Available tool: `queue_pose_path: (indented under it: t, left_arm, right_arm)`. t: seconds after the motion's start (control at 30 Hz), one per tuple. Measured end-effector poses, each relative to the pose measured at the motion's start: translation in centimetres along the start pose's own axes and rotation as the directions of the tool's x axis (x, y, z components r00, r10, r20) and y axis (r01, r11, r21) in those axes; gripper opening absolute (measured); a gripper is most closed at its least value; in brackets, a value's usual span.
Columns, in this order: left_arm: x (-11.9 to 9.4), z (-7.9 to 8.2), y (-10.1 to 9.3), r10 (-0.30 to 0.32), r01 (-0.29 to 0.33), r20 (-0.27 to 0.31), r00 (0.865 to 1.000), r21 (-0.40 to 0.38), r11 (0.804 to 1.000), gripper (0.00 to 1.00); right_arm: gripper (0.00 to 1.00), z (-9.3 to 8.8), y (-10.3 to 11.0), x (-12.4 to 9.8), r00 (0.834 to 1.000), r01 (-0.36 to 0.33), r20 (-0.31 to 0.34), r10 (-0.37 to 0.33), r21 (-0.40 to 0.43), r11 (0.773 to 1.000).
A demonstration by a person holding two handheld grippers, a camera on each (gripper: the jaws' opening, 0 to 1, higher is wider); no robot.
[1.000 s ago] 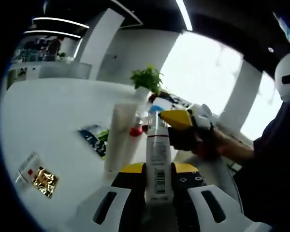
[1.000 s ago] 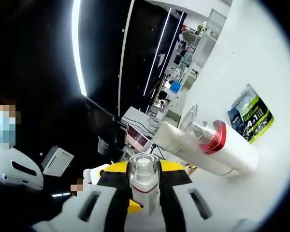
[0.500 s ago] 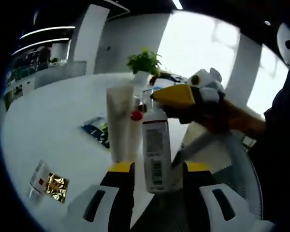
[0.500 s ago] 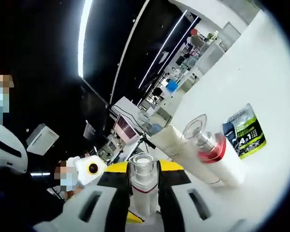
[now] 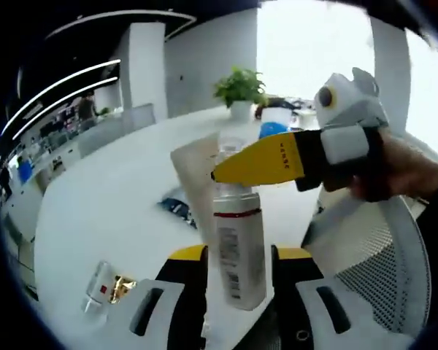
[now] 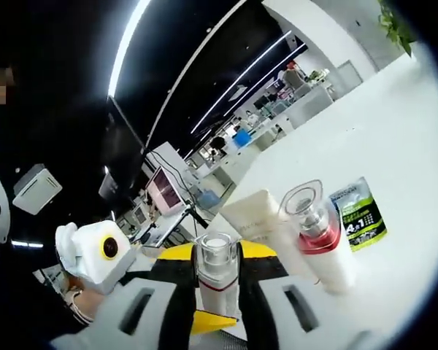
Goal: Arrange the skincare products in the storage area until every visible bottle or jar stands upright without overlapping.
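Since 1 second ago the pump bottle (image 5: pixel 239 251) has risen off my left gripper's base and now hangs higher between its 2 jaws, while my right gripper (image 5: pixel 257 162) has swung in over its neck.

I hold the bottle at both ends: the left gripper (image 5: pixel 237 271) closes on its labelled body, and in the right gripper view my right gripper (image 6: pixel 217 271) is clamped on the clear cap (image 6: pixel 216 251). It sits above the near edge of the white table (image 5: pixel 109 211), its long axis close to upright, cap up, leaning slightly.

Just beyond it stand a cream tube (image 5: pixel 193 171) and a red-collared bottle (image 6: pixel 317 237); a green sachet (image 6: pixel 358 217) lies flat farther right, and a gold packet (image 5: pixel 120 288) lies near left.

My worry is that setting it down too close would knock those 2 neighbours over, or that pulling on the cap would loosen it.
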State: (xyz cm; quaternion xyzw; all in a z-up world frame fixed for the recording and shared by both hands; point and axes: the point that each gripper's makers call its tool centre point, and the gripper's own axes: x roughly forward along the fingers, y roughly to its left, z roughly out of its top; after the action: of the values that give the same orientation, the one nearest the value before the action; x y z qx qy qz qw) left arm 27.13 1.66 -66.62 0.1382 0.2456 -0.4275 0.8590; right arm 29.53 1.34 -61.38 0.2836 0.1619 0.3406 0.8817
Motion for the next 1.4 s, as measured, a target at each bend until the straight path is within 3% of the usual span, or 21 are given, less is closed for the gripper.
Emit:
queue_pose_path:
  t: [0.3, 0.7, 0.93, 1.1, 1.23, 1.33, 1.4]
  left_arm:
    - [-0.4, -0.3, 1.0, 0.117, -0.114, -0.036, 0.992, 0.086, 0.990, 0.25]
    - [-0.6, -0.3, 1.2, 0.131, -0.126, -0.038, 0.991, 0.113, 0.986, 0.21]
    - [-0.5, -0.6, 1.1, 0.074, -0.070, -0.039, 0.997, 0.093, 0.993, 0.20]
    - [-0.5, -0.7, 0.5, -0.028, 0.028, 0.005, 1.000, -0.011, 1.000, 0.19]
    - [-1.1, -0.4, 1.2, -0.082, 0.088, 0.063, 0.995, -0.108, 0.990, 0.19]
    - [-1.5, -0.6, 2.0, -0.103, 0.112, 0.074, 0.992, -0.123, 0.986, 0.19]
    - [-1.7, -0.6, 1.9, -0.154, 0.163, 0.087, 0.984, -0.109, 0.981, 0.19]
  right_arm:
    - [0.20, -0.2, -0.3, 0.4, 0.999, 0.046, 0.029, -0.046, 0.007, 0.999]
    - [0.21, -0.2, -0.3, -0.1, 0.999, 0.040, 0.022, -0.040, 0.013, 0.999]
    - [0.22, -0.6, -0.2, -0.4, 1.000, 0.004, -0.018, -0.004, -0.003, 1.000]
    - [0.26, -0.3, 0.2, -0.8, 0.999, -0.044, -0.029, 0.044, -0.020, 0.999]
    - [0.29, 0.3, 0.6, -1.4, 0.994, -0.107, -0.037, 0.106, -0.020, 0.994]
    - [0.27, 0.9, 0.7, -2.1, 0.987, -0.155, -0.038, 0.153, -0.038, 0.987]
    - [0.27, 0.9, 0.8, -2.4, 0.981, -0.188, -0.065, 0.184, -0.057, 0.981]
